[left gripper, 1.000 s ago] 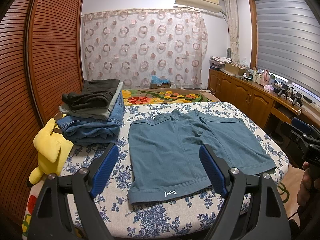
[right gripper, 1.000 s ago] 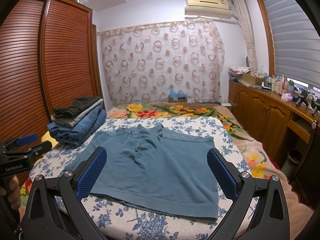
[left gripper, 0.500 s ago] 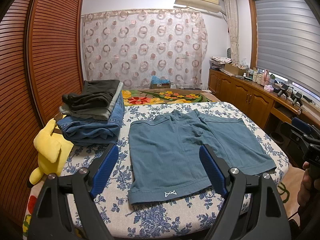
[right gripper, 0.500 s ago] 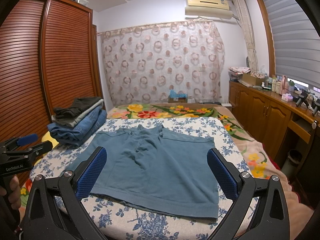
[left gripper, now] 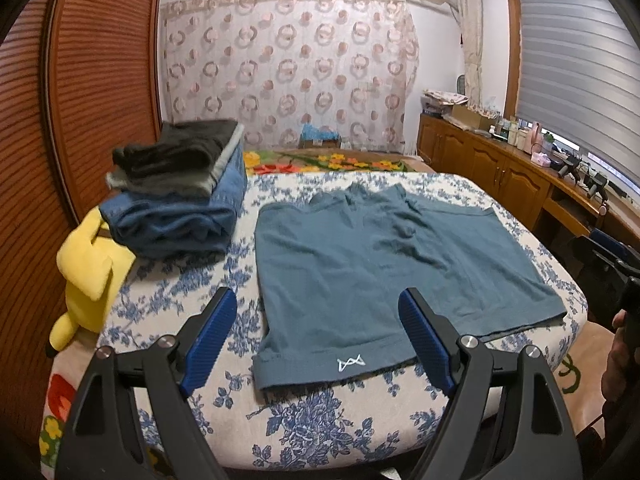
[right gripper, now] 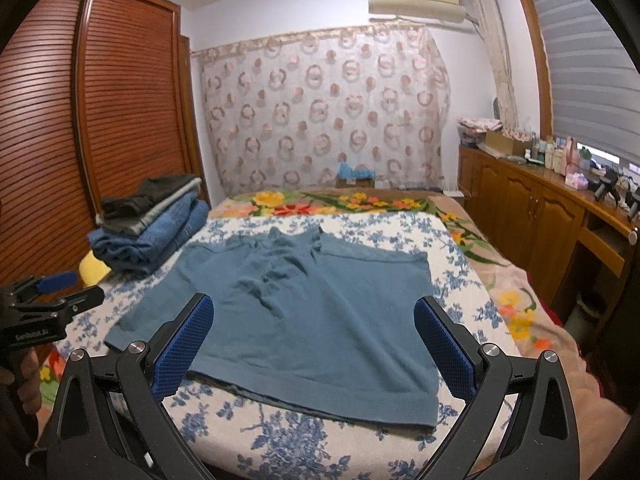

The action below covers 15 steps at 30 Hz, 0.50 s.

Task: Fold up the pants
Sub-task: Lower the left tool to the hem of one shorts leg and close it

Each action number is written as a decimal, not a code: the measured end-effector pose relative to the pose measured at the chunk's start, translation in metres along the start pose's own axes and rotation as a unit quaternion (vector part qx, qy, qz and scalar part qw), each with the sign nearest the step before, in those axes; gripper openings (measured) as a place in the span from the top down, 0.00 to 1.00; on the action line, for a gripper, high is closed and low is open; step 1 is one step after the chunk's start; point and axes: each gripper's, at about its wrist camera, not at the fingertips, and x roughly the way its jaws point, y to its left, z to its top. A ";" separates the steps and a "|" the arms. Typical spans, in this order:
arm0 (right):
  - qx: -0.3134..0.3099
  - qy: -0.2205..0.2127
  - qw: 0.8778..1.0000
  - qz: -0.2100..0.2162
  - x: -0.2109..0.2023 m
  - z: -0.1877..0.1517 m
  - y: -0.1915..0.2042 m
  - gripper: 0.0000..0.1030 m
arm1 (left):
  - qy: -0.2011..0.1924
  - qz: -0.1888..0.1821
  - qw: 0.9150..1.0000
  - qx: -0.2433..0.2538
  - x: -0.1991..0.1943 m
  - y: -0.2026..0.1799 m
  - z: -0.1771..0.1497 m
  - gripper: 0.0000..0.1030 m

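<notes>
We are holding our left gripper (left gripper: 316, 336) above the near edge of the bed, its blue ribbed fingers (left gripper: 208, 336) spread wide and gripping nothing. Our right gripper (right gripper: 314, 346) is hovering likewise, jaws wide apart and empty. The teal-blue knit shorts (left gripper: 384, 272) are lying flat and unfolded on the white bedspread with blue flower print (left gripper: 312, 420), waistband toward the far end, leg hems toward us; a small white logo (left gripper: 349, 362) is showing on the left leg hem, just ahead of our left gripper. In the right wrist view the shorts (right gripper: 304, 308) are spreading between the two fingers. To the left of the shorts, near but apart, a stack of folded clothes (left gripper: 180, 188) is sitting, blue denim beneath grey and dark garments. A yellow plush toy (left gripper: 86, 276) is lying beside the stack at the bed's left edge.
</notes>
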 end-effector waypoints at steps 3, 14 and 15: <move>0.002 0.010 1.000 -0.001 0.007 -0.007 -0.012 0.01 | 0.010 -0.004 1.000 -0.005 0.009 0.007 -0.007 0.19; 0.005 0.047 0.999 -0.010 0.028 -0.028 -0.037 0.01 | 0.036 -0.003 0.999 -0.025 0.030 0.031 -0.027 0.19; 0.004 0.049 0.999 -0.009 0.030 -0.030 -0.037 0.01 | 0.038 -0.003 0.999 -0.025 0.031 0.033 -0.028 0.19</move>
